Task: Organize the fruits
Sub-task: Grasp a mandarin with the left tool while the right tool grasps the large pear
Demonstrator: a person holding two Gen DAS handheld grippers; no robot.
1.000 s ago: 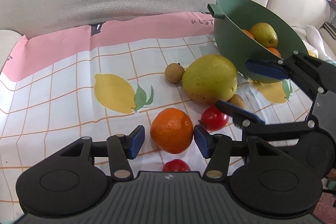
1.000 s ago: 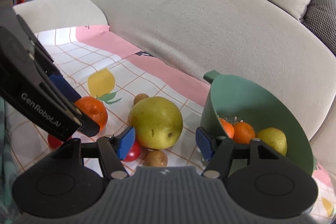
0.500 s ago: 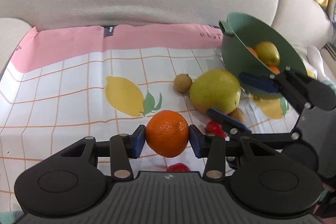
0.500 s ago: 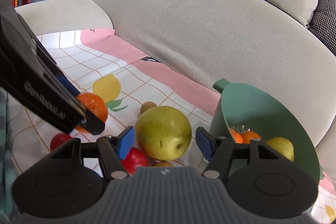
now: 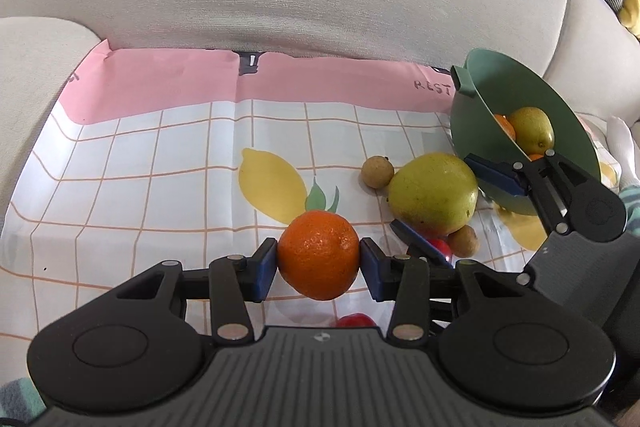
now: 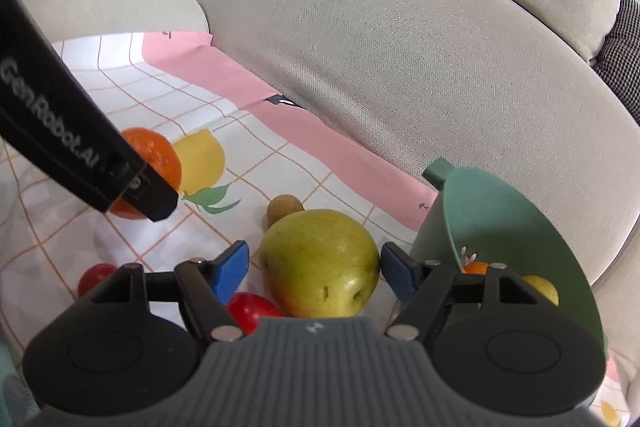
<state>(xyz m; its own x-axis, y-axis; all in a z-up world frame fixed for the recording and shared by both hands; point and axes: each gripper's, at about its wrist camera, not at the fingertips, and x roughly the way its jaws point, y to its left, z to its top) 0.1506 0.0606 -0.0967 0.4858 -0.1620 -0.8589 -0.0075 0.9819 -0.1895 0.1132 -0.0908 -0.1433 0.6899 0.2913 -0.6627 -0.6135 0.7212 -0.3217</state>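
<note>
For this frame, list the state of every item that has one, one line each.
left gripper: shut on orange
orange: gripped, lifted off the cloth
right gripper: jaws opening, either side of the pear, not pressing
pear: lying on the cloth
green bowl: tilted, holding fruit
red fruit: loose on cloth

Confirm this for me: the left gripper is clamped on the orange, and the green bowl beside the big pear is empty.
Not quite. The left gripper is clamped on the orange, but the green bowl beside the big pear is not empty: the left wrist view shows a yellow-green fruit and orange fruit inside it.
</note>
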